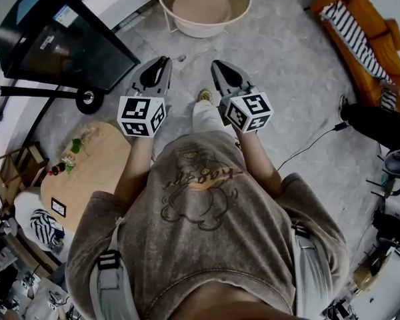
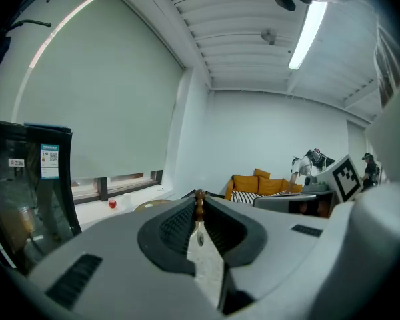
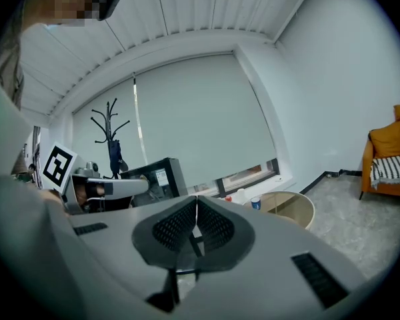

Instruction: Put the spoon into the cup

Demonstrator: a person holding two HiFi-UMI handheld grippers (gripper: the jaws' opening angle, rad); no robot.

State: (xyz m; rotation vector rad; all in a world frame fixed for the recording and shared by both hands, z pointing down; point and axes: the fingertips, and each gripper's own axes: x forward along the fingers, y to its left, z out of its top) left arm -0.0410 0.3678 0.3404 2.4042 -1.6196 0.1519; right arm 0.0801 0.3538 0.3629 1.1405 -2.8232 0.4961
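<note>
Left gripper (image 1: pixel 162 64): fingers clenched on the spoon (image 2: pixel 200 207), whose brown end shows at their tips. Right gripper (image 1: pixel 217 67): fingers clenched together, nothing between them. Both grippers are side by side, apart, above the grey floor (image 1: pixel 290 65).

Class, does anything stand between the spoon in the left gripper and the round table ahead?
Nothing visible does. The left gripper is shut on the spoon, and only grey floor lies between it and the round table.
</note>
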